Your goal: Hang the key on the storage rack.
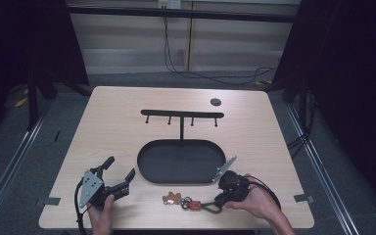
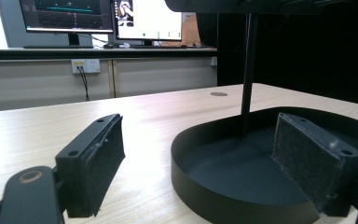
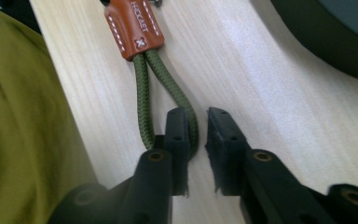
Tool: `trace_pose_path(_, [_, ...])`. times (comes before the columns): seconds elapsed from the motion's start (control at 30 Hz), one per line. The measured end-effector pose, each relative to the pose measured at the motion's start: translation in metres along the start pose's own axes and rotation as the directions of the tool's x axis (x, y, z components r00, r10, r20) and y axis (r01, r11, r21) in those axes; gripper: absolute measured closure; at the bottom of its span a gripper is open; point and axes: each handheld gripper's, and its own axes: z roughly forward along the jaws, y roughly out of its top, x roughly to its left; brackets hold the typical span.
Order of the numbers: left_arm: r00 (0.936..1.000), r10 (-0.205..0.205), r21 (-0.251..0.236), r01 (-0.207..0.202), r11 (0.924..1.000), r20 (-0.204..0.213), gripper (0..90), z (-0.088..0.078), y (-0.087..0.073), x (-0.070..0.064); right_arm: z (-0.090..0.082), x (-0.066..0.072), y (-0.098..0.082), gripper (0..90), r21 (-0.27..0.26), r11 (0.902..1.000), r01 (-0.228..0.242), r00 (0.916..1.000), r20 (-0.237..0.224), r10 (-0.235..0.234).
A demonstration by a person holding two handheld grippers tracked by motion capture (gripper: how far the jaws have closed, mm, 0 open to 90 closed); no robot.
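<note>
Wooden table (image 1: 107, 122): up close, right claw (image 3: 198, 140) jaws flank green cord loop (image 3: 145, 98).

Dim, soft-focus frames; dark surrounding edges.

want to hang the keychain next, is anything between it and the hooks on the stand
The black tray lies between the keychain at the table's near edge and the hook bar, whose post rises from the tray's far side. The bar stands raised, so lifting over the tray should clear it. The right gripper is at the green cord loop.
</note>
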Motion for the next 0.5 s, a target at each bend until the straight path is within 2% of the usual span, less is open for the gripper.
trace_pose_path(0.1, [1.0,0.0,0.0,0.0,1.0,0.0,16.2,0.0,0.0,0.0,0.001,0.002,0.004,81.6,0.032,0.9994,0.012,0.9996,0.024,-0.013])
trace_pose_path(0.23, [1.0,0.002,-0.005,-0.002,1.0,-0.001,16.2,0.0,0.0,0.0,0.001,0.003,0.007,82.4,0.044,0.9987,0.025,0.9994,0.022,-0.026])
trace_pose_path(0.37, [1.0,0.003,-0.008,-0.003,1.0,0.005,16.2,0.0,0.0,0.0,0.002,0.007,0.011,83.4,0.074,0.9967,0.034,0.9978,0.054,-0.038])
trace_pose_path(0.43, [1.0,0.0,-0.009,0.0,1.0,0.009,16.2,0.0,0.0,0.0,0.003,0.007,0.014,84.5,0.091,0.9958,0.01,0.9984,0.054,-0.015])
trace_pose_path(0.5, [1.0,0.0,-0.011,0.0,0.9999,0.008,16.2,0.0,0.0,0.0,0.004,0.005,0.016,85.2,0.085,0.9964,-0.002,0.9991,0.043,-0.001])
